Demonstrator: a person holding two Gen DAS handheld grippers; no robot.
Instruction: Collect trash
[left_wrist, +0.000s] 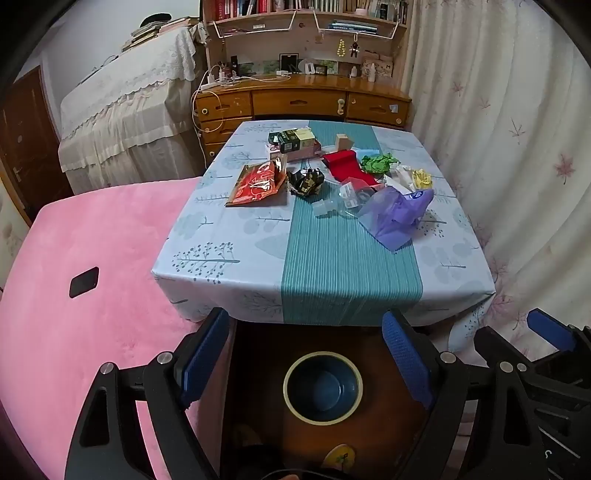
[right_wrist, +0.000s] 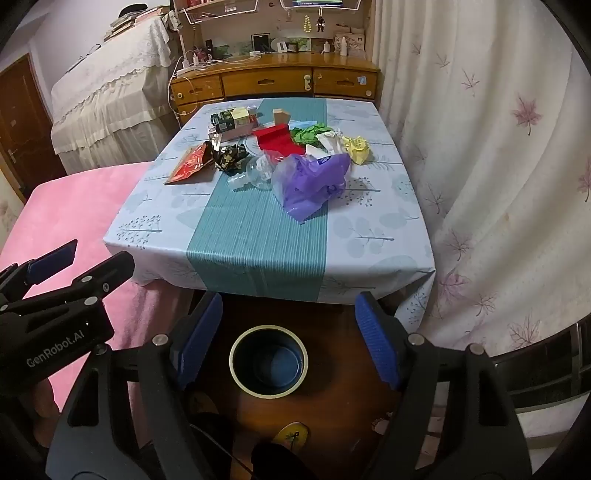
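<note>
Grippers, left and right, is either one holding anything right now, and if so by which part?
Nothing is held. The left gripper and right gripper both stand open and empty above the bin; the trash lies untouched on the table.

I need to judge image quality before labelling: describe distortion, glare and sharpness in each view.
Left wrist: fisheye bends the table edges, black corners, glare on the desk top, trash sharp. Right wrist: same bending, curtain bright, bin in dim shadow.

"GenRobot.AI" in white — on the left gripper (right_wrist: 55, 280) body
</note>
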